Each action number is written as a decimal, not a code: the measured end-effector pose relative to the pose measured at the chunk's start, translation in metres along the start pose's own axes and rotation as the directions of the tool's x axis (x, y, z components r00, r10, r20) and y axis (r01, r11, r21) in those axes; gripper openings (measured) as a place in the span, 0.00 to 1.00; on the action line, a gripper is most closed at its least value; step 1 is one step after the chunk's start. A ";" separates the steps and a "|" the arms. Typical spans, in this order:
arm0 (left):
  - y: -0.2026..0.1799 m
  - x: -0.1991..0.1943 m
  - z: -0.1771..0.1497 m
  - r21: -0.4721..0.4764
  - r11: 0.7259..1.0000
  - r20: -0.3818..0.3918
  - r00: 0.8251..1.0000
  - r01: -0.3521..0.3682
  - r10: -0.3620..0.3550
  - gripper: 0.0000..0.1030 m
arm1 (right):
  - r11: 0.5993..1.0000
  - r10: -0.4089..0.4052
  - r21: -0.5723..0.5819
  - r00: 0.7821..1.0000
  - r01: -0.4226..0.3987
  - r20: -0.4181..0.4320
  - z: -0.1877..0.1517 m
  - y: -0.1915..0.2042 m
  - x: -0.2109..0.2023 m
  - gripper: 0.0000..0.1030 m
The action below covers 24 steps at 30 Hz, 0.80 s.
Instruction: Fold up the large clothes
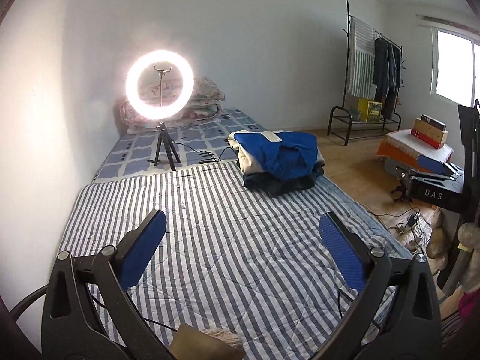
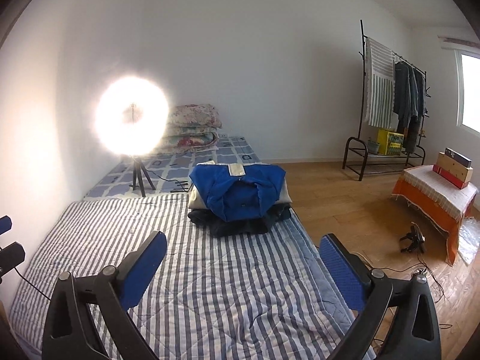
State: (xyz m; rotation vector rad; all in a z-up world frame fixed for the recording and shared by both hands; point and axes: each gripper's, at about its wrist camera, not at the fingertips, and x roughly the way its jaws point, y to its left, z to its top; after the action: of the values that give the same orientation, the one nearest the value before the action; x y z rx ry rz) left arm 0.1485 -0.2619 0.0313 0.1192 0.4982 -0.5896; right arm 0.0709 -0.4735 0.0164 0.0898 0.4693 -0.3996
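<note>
White walls and a wooden floor were seen around a low bed point(image 2: 210, 285) covered by a striped quilt. At mid-frame, a stack of folded clothes point(image 2: 240, 201), topped by a blue shirt point(image 1: 279, 156), was set toward the bed's right edge, probably to keep the quilt free for folding. At the bottom of each view, the left gripper point(image 1: 242, 231) and right gripper point(image 2: 243, 253) were held above the quilt, fingers spread wide, nothing gripped. A lit ring light point(image 1: 159, 84) was seen at upper left.
</note>
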 end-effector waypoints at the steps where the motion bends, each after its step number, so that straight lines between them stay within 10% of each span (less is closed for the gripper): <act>1: -0.001 0.000 0.000 0.004 1.000 -0.001 1.000 -0.002 0.002 1.00 | 1.000 0.002 0.001 1.000 -0.002 0.000 0.000 0.000 0.000 1.00; 24: -0.007 0.000 -0.004 0.023 0.999 0.008 1.000 -0.031 0.030 1.00 | 1.000 0.014 0.010 1.000 -0.014 -0.001 -0.002 0.001 0.002 1.00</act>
State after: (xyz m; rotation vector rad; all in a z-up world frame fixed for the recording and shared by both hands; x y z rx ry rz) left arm 0.1431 -0.2669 0.0280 0.1466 0.4815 -0.5659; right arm 0.0721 -0.4733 0.0136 0.1027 0.4679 -0.3883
